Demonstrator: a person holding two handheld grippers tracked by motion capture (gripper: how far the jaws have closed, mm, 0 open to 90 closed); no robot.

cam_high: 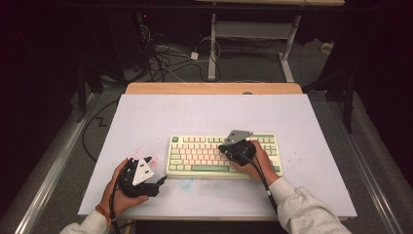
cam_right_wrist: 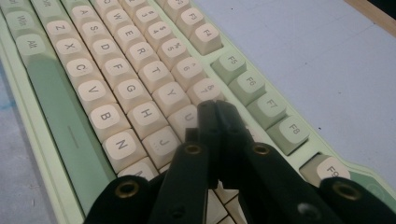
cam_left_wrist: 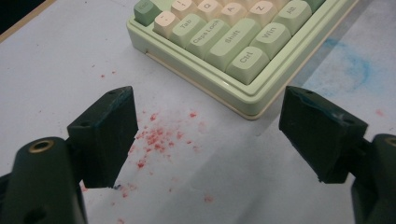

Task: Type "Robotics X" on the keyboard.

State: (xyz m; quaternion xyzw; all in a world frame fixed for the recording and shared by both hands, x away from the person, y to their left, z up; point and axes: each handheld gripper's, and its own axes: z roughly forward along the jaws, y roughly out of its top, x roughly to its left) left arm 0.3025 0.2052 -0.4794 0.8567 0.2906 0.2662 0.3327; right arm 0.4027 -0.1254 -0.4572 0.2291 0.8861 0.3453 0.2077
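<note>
1. Pressing keys looks to be the work in hand: the right hand-held gripper [cam_high: 229,147] is over the middle of the keyboard [cam_high: 195,157], its jaws brought fully together with nothing between them, so that they make one narrow tip.
2. Seen from the right gripper view, that closed tip [cam_right_wrist: 218,122] sits at the U key [cam_right_wrist: 187,117], with 7 and Y just beyond it. I cannot tell whether it is actually pushing a key down or only resting on top.
3. My guess is the jaws are kept closed on purpose; a spread pair would catch two keys at once.
4. The keyboard, pale green with cream keys, lies flat on the white worktop [cam_high: 146,117], a little right of centre and near the person's edge, square to the person so the rows are easy to reach.
5. The left hand-held gripper [cam_high: 163,181] rests low on the worktop just left of the keyboard, apart from it. Its jaws stand wide open and hold nothing, and the left gripper view looks at the keyboard's Ctrl corner [cam_left_wrist: 247,59].
6. Red specks [cam_left_wrist: 156,140] dot the worktop between those open jaws, and a faint blue smear [cam_left_wrist: 355,70] lies by the keyboard's front edge.
</note>
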